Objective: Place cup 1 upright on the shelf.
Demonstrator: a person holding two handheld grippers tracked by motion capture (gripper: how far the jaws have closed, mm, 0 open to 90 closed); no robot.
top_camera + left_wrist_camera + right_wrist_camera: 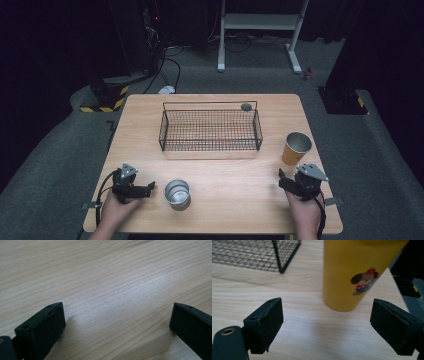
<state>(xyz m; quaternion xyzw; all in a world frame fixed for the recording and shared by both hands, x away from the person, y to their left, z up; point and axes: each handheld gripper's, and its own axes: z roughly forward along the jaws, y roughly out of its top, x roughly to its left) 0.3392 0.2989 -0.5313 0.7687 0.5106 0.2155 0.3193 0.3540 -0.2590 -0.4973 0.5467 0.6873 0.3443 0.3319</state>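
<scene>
Dark floor and equipment stands surround a light wooden table (215, 210). At its far centre sits a black wire basket (210, 131), empty as far as visible. A yellow paper cup (296, 148) stands upright near the right edge; a silver metal cup (177, 194) stands upright at near centre-left. The right gripper (325, 326) rests just short of the yellow cup, jaws spread and aligned on it, apparently for a grasp. The left gripper (117, 320) sits just left of the metal cup, jaws spread over bare wood, holding nothing.
</scene>
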